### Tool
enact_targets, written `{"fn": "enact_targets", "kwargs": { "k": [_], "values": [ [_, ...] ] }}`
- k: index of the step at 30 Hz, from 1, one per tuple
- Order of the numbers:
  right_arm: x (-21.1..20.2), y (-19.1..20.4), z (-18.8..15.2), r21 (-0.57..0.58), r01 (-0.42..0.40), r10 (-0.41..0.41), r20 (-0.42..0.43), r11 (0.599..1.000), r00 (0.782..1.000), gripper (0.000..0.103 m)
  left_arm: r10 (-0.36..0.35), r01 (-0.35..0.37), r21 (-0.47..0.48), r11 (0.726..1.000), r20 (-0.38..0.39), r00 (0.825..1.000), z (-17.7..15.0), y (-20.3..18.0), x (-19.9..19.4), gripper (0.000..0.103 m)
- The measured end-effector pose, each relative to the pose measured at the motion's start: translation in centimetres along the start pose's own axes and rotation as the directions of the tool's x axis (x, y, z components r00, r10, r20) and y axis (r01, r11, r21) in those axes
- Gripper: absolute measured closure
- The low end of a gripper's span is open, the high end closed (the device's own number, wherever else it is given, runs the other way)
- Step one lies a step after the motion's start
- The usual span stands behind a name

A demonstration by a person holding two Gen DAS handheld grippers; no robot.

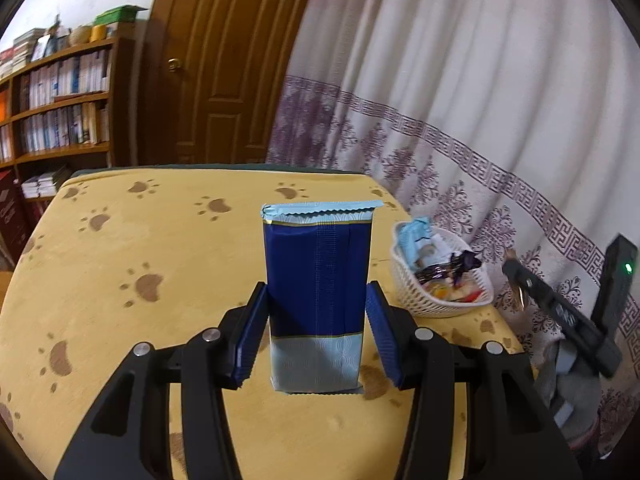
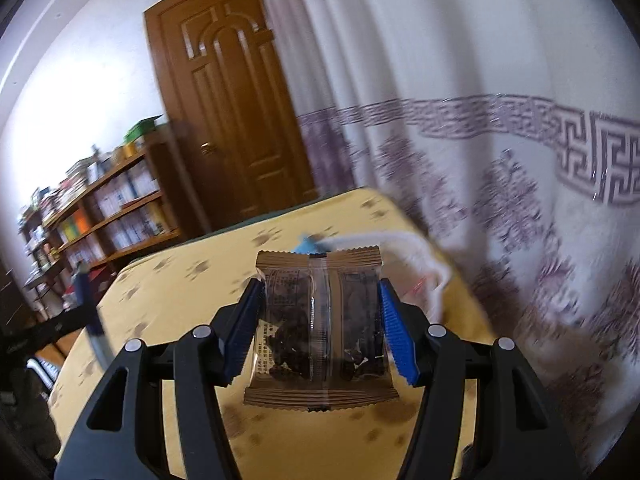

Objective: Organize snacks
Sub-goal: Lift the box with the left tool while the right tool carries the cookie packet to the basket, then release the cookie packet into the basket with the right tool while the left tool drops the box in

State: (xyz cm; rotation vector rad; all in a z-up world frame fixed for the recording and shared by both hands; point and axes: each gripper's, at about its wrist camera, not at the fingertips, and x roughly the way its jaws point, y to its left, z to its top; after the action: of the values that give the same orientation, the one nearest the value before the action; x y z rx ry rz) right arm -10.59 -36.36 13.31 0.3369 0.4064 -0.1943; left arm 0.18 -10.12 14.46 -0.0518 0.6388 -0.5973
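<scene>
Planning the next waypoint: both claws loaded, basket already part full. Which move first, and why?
Probably carry the right claw over the white basket and release its brown snack packet. The basket sits on the table's right side; the left claw holds the taller blue packet.

Tablecloth (image 1: 160, 240): mustard yellow, scattered brown paw prints; taken as landmark.
Packet (image 1: 318, 288) above the cloth's middle: deep blue body, pale blue patterned lower band and serrated top seal, thin gold lines.
Packet (image 2: 322, 332) above the cloth: tan striped ends, clear centre showing dark pieces.
Basket (image 1: 416, 296) at the cloth's right edge: white lattice.
Curtain (image 1: 460, 100) beyond the cloth: white, purple key-fret band, purple floral motifs.
Door (image 1: 224, 64) behind the cloth: brown, panelled.
</scene>
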Motion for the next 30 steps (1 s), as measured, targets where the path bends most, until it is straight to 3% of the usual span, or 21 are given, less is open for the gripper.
{"fn": "enact_targets", "kwargs": {
  "k": [9,13,20,30],
  "values": [
    [5.9,-3.4,2.1,0.028,0.031,-0.029,-0.061,0.999,0.998,0.043,-0.037,0.038,0.059,0.998,-0.020,0.999,1.4,-3.7,2.3,0.053],
    [7.3,-4.6,1.8,0.079,0.014,-0.007,-0.090,0.997,0.996,0.033,-0.044,0.046,0.079,0.996,-0.028,0.999,1.9,-4.8,2.9,0.053],
    [5.4,-5.9,1.1,0.107,0.002,0.005,-0.060,0.994,0.998,0.032,-0.054,0.058,0.123,0.991,-0.036,0.998,2.9,-6.9,4.4,0.053],
    [0.8,-5.3,-1.2,0.023,0.002,-0.002,-0.001,1.000,1.000,0.032,-0.119,0.124,0.185,0.975,-0.037,0.992,5.6,-11.1,8.0,0.053]
  ]
}}
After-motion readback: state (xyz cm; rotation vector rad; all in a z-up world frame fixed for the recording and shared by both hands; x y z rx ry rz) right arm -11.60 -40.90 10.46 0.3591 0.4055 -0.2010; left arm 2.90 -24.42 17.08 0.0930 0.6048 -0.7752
